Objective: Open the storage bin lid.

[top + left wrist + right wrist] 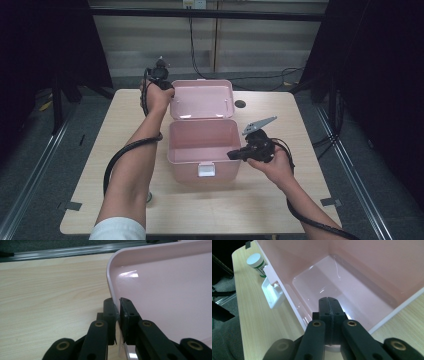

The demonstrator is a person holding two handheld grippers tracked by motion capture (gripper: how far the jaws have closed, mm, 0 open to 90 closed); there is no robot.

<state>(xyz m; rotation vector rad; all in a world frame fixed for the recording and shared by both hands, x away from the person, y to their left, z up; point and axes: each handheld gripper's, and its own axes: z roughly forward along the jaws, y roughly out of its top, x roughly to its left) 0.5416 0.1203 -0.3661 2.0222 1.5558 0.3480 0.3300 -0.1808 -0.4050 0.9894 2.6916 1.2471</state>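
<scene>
A pink plastic box [186, 167] stands open at the middle of the table, its lid [202, 97] swung back toward the far side. My left gripper [170, 89] is at the lid's left edge. In the left gripper view its jaws [118, 302] pinch the lid's rim [112, 290], one pad on each side. My right gripper [231, 155] sits at the box's right wall, shut with nothing between its pads. In the right gripper view its tips [329, 300] point into the empty box [352, 287] over the near rim.
A white latch [206, 170] hangs on the box's front wall, also seen as the latch [273, 293] in the right gripper view. A small white bottle with a green label [257, 263] stands on the table left of the box. A dark hole [240, 104] marks the tabletop behind.
</scene>
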